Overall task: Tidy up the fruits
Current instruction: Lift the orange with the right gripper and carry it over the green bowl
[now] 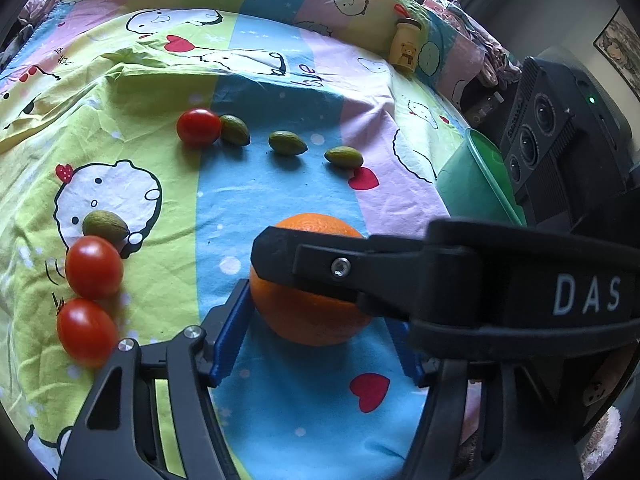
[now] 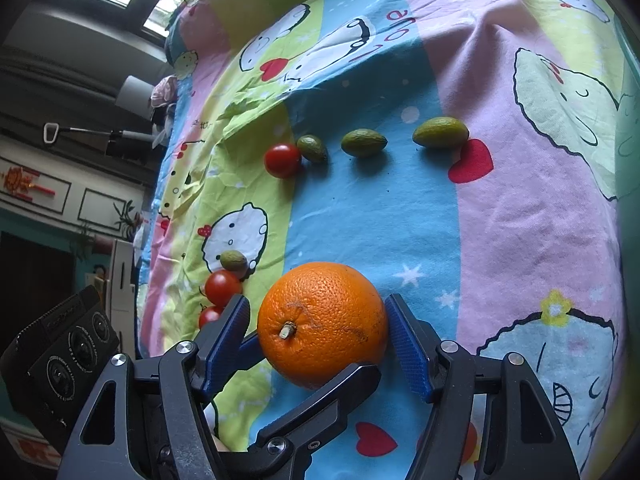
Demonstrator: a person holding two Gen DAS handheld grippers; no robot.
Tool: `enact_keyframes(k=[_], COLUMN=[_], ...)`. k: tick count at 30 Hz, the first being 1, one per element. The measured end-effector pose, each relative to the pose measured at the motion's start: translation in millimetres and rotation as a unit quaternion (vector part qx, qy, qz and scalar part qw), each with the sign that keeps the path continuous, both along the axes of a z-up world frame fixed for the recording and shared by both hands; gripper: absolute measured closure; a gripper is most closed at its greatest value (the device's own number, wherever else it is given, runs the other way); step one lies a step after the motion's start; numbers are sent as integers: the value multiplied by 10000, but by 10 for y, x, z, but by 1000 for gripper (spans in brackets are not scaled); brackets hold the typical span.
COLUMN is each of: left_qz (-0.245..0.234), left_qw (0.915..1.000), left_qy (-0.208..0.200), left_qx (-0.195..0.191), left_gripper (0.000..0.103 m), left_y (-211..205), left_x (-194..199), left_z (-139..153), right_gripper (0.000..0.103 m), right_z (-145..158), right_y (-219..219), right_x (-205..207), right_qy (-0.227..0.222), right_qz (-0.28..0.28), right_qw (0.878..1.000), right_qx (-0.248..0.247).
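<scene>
An orange (image 1: 312, 320) (image 2: 320, 320) sits low on the cartoon bedsheet (image 1: 280, 192), between both pairs of blue pads. My left gripper (image 1: 316, 308) has its left pad (image 1: 234, 328) against the orange's side, and its right pad is mostly hidden. One black finger (image 1: 340, 268) of the right gripper crosses over the orange here. In the right wrist view my right gripper (image 2: 316, 300) brackets the orange, right pad (image 2: 404, 344) touching it. The left gripper's finger (image 2: 328, 396) lies across the orange's underside. Three cherry tomatoes (image 1: 94, 267) and several small green fruits (image 1: 287, 143) lie beyond.
A green plastic container (image 1: 476, 176) stands at the sheet's right edge beside a black camera unit (image 1: 560, 132). A small bear-print bottle (image 1: 406, 46) stands far back. Two tomatoes and a green fruit sit close to the orange's left. Room furniture shows at the left of the right wrist view.
</scene>
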State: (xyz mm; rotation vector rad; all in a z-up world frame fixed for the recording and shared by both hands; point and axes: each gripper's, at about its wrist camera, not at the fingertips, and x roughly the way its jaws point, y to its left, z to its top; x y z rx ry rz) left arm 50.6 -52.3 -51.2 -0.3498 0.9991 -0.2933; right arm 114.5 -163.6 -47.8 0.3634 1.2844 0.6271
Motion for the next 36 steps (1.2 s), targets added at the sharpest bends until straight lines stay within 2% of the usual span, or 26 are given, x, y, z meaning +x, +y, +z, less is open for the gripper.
enact_keyframes(k=[30,36], left_qz=[-61,-63], left_qw=[9997,9996], left_qy=[-98,-260], left_qx=[200,54], left_gripper=[40,41], left_y=[-40,-10], left_x=[-35,-69], left_z=[40,126], right_gripper=[33,33], right_z=[-16,-8], right_y=[72,87], right_x=[-9,-36], right_qy=[-89,-101], right_qz=[156,210], right_qw=[9997,9995], right_qx=[-145,-191])
